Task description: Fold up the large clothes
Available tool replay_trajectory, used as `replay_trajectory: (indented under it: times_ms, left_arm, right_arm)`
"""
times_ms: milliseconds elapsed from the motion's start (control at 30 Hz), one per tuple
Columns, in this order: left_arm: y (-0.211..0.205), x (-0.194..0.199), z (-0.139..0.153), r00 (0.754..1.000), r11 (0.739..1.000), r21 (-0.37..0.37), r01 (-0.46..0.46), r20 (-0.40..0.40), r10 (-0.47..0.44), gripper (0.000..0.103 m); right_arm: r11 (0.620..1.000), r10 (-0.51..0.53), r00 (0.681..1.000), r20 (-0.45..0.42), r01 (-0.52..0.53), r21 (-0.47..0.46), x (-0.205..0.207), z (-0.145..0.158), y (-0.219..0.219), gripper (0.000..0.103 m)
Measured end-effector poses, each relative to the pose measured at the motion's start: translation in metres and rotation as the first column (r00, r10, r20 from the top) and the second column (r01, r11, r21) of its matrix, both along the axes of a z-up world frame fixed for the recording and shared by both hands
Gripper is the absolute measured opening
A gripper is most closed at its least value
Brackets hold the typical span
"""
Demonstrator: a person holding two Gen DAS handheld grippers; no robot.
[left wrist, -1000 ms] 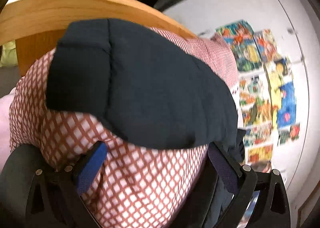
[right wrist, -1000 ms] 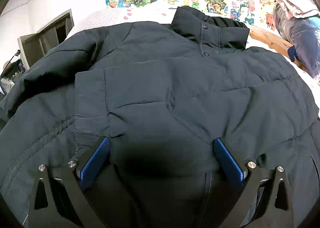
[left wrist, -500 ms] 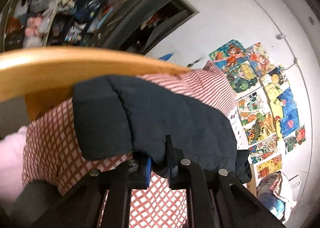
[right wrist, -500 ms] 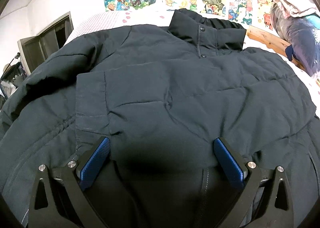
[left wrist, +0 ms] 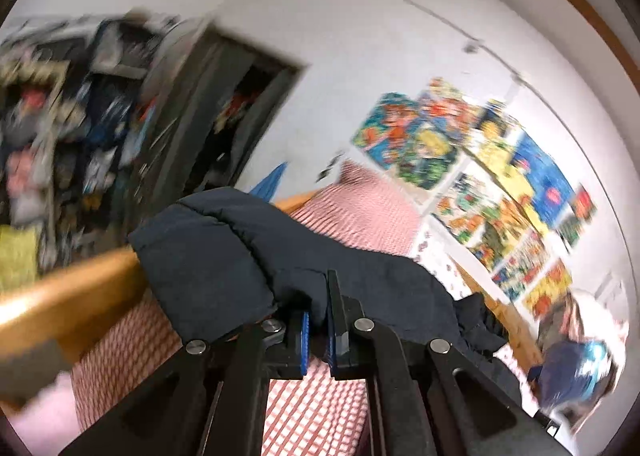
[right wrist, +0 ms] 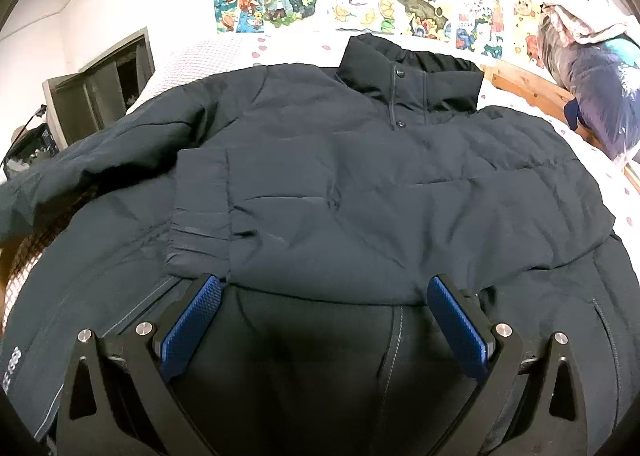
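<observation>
A large dark navy padded jacket (right wrist: 360,183) lies spread on the bed, collar (right wrist: 408,79) toward the poster wall, one sleeve folded across its chest with the cuff (right wrist: 200,223) at the left. My right gripper (right wrist: 324,320) hovers open over the jacket's lower front, nothing between its blue pads. In the left wrist view my left gripper (left wrist: 318,330) is shut on the edge of the other jacket sleeve (left wrist: 256,256), which is lifted above the red checked bedding (left wrist: 320,408).
A wooden bed rail (left wrist: 68,292) runs under the lifted sleeve. Cluttered shelves (left wrist: 60,143) and a dark doorway (left wrist: 240,115) stand behind it. Colourful posters (right wrist: 360,3) cover the wall. A bundle of bagged bedding (right wrist: 592,95) sits at the bed's right end.
The left gripper has shut on the sleeve edge and risen with it, rolling as it went. The right gripper has crept back a little over the jacket and stays open.
</observation>
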State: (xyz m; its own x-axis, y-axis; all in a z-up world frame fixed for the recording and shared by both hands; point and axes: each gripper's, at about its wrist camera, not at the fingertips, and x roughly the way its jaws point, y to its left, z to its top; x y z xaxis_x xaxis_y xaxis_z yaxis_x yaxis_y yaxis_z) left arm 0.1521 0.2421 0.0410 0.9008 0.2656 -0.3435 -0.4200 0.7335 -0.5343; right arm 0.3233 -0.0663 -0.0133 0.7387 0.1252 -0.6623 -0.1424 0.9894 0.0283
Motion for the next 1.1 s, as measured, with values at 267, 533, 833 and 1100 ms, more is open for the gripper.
replay_trajectory:
  times_ms: [267, 533, 833, 1100]
  left_arm:
    - [-0.058, 0.025, 0.075, 0.970, 0.921, 0.310, 0.235, -0.014, -0.243, 0.006]
    - [-0.145, 0.048, 0.113, 0.838, 0.723, 0.462, 0.513, -0.086, -0.540, 0.006]
    - [-0.235, 0.069, 0.076, 0.612, 0.473, 0.445, 0.760, -0.245, -0.752, 0.007]
    - [-0.292, 0.100, 0.030, 0.421, 0.324, 0.291, 0.900, -0.390, -0.819, 0.008]
  right_arm:
    - [0.998, -0.051, 0.994, 0.093, 0.048, 0.037, -0.025, 0.030, -0.031, 0.102]
    - [0.985, -0.130, 0.980, 0.150, 0.111, 0.129, -0.045, 0.058, -0.086, 0.102]
    - [0.945, -0.291, 0.948, 0.126, 0.264, 0.194, -0.056, 0.053, -0.164, 0.102]
    - [0.893, -0.390, 0.919, 0.063, 0.360, 0.270, -0.060, 0.033, -0.224, 0.102]
